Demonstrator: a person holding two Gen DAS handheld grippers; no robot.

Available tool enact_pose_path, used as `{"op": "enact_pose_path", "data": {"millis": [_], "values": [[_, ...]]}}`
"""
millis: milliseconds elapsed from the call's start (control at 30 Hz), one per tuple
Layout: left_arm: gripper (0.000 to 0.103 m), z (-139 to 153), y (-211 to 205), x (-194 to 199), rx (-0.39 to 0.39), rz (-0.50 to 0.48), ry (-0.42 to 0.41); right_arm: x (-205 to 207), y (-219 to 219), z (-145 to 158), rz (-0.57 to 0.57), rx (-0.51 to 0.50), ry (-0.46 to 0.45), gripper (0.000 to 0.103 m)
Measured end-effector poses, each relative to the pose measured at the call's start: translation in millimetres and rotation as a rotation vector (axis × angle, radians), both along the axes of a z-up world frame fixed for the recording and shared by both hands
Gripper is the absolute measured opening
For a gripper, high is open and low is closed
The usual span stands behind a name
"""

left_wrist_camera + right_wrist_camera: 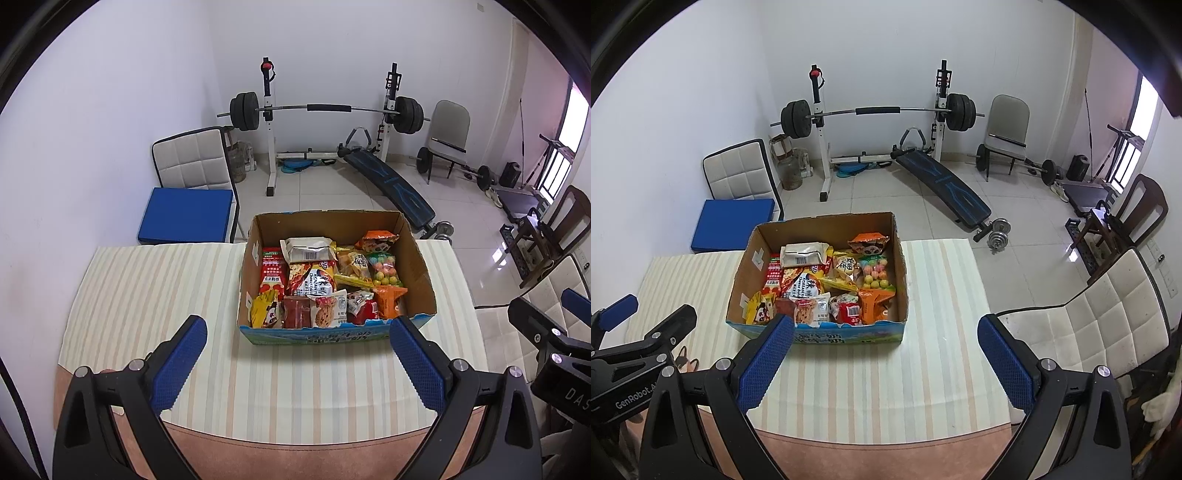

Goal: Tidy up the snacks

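A cardboard box (pixel 421 273) with a blue printed front stands on the striped tablecloth (pixel 147 295). It holds several snack packets: a silver packet (pixel 306 249) at the back, an orange packet (pixel 388 299), a bag of coloured balls (pixel 384 271). My left gripper (pixel 298 332) is open and empty, in front of the box. My right gripper (pixel 886 334) is open and empty, in front of the box (pixel 746 273) and to its right. Each gripper shows at the edge of the other's view.
The table's front edge (pixel 295 446) is close to the grippers. A white padded chair (pixel 1089 325) stands at the table's right. A chair with a blue cushion (pixel 188 214) stands behind the table's left. A barbell rack (pixel 325 110) and bench (pixel 391 184) are beyond.
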State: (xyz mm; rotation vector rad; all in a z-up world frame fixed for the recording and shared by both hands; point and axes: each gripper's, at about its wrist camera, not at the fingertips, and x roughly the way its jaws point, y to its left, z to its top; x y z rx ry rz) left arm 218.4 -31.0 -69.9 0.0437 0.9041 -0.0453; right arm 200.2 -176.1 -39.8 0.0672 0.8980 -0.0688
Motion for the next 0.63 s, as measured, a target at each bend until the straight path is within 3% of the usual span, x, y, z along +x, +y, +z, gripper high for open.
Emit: {"op": "enact_pose_path", "data": {"millis": [633], "values": [[0.101,4.0,-0.8,1.2,-0.003,-0.001,-0.004,0.6,2.8,3.1,0.002,0.001,-0.002,0.102]]}}
